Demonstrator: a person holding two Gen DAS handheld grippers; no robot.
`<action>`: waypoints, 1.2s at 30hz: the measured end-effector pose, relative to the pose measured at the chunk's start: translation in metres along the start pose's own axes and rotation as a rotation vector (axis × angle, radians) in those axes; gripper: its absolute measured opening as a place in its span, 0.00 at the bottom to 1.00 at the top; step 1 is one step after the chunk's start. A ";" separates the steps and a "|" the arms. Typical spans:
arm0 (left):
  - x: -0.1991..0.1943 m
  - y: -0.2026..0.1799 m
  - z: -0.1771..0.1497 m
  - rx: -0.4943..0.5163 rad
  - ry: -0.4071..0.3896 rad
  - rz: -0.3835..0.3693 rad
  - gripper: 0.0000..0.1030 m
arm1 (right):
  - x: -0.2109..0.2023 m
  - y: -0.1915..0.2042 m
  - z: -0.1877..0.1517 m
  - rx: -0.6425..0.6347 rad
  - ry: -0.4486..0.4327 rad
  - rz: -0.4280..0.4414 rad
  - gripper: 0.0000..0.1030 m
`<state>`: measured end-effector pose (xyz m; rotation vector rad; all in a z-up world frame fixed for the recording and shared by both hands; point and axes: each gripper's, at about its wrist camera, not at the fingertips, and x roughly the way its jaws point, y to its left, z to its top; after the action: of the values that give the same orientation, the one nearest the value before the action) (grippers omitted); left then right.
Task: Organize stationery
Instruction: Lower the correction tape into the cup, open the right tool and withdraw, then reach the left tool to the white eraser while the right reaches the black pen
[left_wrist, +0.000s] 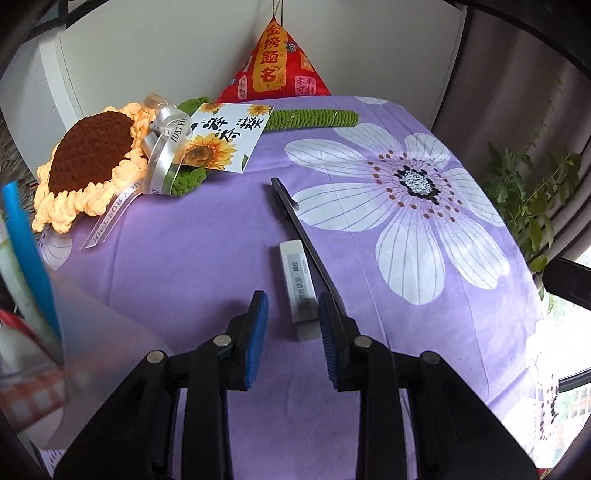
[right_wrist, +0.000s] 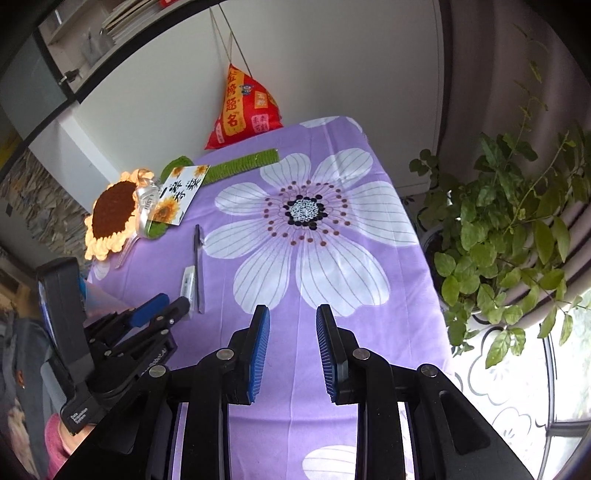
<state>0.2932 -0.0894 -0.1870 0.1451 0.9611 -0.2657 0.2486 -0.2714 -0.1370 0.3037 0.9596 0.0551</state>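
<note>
A white eraser in a grey sleeve (left_wrist: 299, 288) lies on the purple flowered cloth (left_wrist: 207, 254), with a black pen (left_wrist: 303, 232) beside it on the right. My left gripper (left_wrist: 293, 314) is open, its blue pads on either side of the eraser's near end, not closed on it. In the right wrist view the eraser (right_wrist: 187, 282) and pen (right_wrist: 198, 266) lie left of centre, with the left gripper (right_wrist: 173, 302) at their near end. My right gripper (right_wrist: 291, 317) is open and empty above the cloth. A translucent cup (left_wrist: 62, 332) with pens stands at the left.
A crocheted sunflower (left_wrist: 88, 162) with a ribbon and a card (left_wrist: 218, 136) lies at the back left. A red pyramid-shaped bag (left_wrist: 275, 66) stands in the back corner. A potted plant (right_wrist: 509, 236) stands beyond the table's right edge.
</note>
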 end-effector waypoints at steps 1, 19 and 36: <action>0.001 -0.001 0.001 -0.001 -0.001 -0.004 0.28 | 0.003 0.001 0.000 -0.003 0.006 0.009 0.25; -0.054 0.008 -0.071 0.086 0.049 -0.111 0.09 | 0.029 0.027 0.010 -0.094 0.060 0.059 0.26; -0.090 0.047 -0.104 0.001 -0.011 -0.092 0.09 | 0.122 0.115 0.034 -0.315 0.112 -0.080 0.21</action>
<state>0.1755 -0.0051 -0.1718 0.1006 0.9579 -0.3516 0.3563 -0.1473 -0.1836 -0.0284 1.0565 0.1492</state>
